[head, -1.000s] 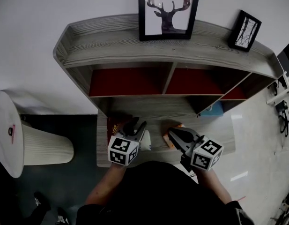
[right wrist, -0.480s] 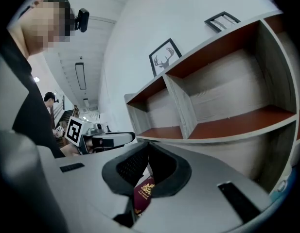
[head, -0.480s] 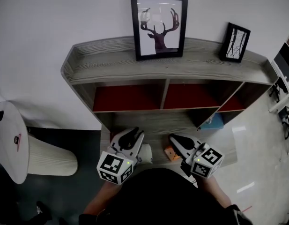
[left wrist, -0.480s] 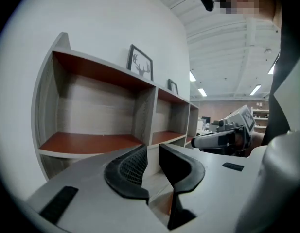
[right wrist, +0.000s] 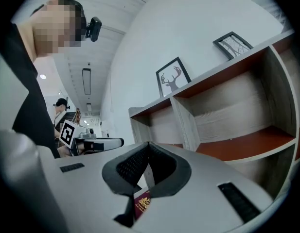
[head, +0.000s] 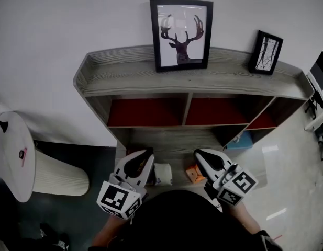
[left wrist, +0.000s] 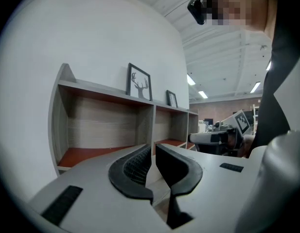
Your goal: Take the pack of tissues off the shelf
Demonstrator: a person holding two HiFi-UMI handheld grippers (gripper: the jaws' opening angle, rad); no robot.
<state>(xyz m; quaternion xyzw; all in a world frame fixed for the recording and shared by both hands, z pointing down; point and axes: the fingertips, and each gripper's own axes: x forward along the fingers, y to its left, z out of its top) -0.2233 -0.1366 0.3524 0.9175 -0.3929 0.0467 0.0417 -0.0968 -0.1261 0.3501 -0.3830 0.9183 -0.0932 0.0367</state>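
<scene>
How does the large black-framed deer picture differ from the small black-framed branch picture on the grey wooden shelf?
The deer picture is far larger than the branch picture. The deer picture stands near the middle of the shelf top, the branch picture towards its right end. The deer picture shows an antlered head, the branch picture bare branches. Both have black frames.

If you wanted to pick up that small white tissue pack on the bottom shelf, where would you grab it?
Probably across its left and right sides, coming from the front. The tissue pack sits alone on the open bottom board of the shelf, bare wood on both sides for the jaws; the orange thing lies apart on its right.
</scene>
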